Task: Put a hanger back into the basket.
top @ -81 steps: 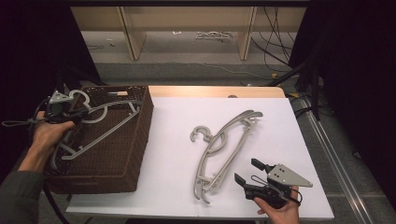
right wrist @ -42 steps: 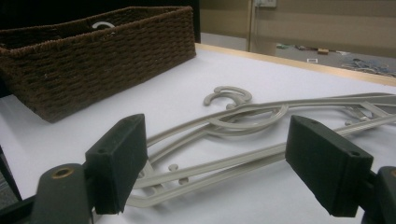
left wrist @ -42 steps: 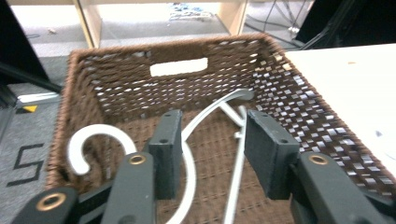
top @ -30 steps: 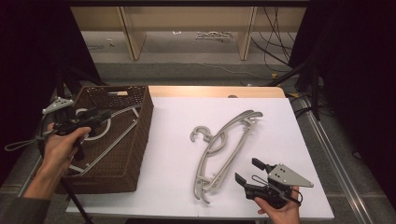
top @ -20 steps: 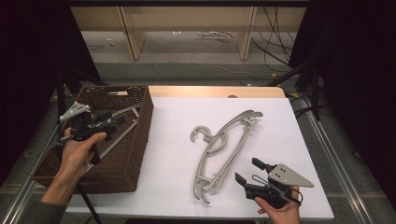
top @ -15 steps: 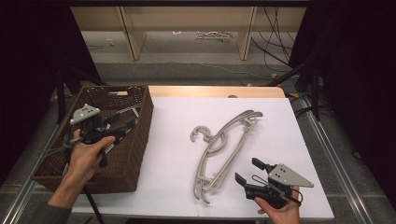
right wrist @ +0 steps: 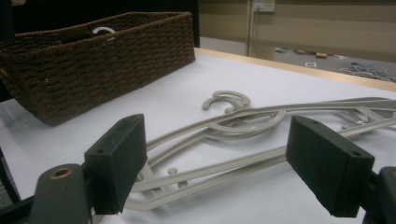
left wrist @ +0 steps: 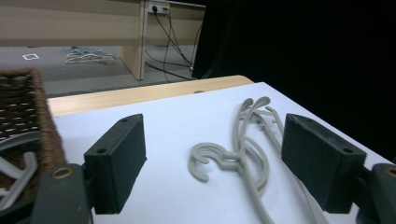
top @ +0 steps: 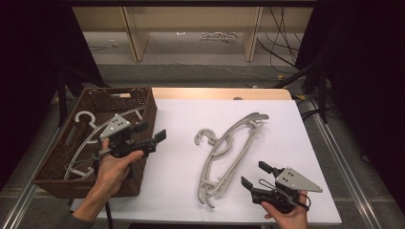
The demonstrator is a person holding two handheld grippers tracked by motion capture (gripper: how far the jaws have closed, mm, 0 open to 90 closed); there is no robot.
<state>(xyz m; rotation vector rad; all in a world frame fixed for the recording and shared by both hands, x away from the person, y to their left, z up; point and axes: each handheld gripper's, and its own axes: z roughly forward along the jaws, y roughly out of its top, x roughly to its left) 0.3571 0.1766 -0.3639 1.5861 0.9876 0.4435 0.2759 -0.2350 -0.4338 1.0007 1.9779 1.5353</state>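
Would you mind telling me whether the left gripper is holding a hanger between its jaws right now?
No, the left gripper has its jaws open with nothing between them, and the grey hangers lie on the white table beyond.

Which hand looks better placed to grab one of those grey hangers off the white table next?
Probably the right gripper: open, right beside the hangers' lower ends. The left gripper, open, is at the basket.

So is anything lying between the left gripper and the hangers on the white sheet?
Nothing visible. The left gripper, jaws open and empty after just opening, faces the hangers across bare white sheet; the basket is beside it.
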